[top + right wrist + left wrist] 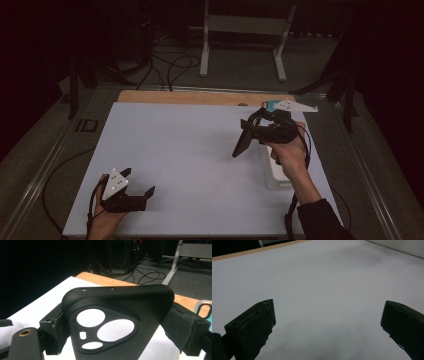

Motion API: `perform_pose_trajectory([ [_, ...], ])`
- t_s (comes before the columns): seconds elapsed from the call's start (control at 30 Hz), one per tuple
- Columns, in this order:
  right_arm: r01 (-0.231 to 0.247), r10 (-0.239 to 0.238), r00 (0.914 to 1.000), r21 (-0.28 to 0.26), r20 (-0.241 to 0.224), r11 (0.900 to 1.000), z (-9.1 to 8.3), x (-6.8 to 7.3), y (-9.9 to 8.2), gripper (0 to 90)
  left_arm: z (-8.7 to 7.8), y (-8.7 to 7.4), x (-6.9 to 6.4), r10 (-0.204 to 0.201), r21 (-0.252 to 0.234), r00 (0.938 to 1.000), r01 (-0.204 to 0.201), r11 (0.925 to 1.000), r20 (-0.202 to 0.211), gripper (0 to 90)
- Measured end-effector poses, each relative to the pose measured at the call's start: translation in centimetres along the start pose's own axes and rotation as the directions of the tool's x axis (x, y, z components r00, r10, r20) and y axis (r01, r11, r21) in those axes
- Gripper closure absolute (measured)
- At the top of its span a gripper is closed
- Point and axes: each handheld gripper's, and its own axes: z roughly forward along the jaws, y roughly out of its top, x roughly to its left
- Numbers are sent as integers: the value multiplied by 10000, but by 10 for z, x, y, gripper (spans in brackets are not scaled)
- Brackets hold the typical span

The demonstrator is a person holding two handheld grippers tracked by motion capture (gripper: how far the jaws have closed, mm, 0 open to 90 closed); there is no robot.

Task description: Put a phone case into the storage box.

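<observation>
My right gripper (254,131) hovers above the right half of the white table top (190,150), shut on a black plastic plate (242,142). The plate is a rounded three-cornered piece with several cut-out holes (107,327), clamped between the two padded jaws and hanging tilted down to the left. My left gripper (138,182) rests low near the front left corner of the table. It stands open with its jaws wide apart and nothing between them (328,322); bare white surface lies ahead of it.
A white rectangular box (276,172) lies under the right hand near the table's right edge. A wooden strip (200,97) borders the far edge, with a small teal item (272,105) there. Cables and a white stand (245,30) are on the floor beyond.
</observation>
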Motion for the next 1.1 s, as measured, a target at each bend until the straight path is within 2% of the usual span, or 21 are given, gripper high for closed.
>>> perform_pose_trajectory([
  [0.6,-76,88,9977,-177,672,9998,2,-19,20,151,0,0,0,18,-3,10000,-18,10000,17,2],
  [1.1,-354,378,9889,-195,1436,9992,9,-39,33,151,-1,0,1,-40,-51,10000,40,10000,-13,2],
])
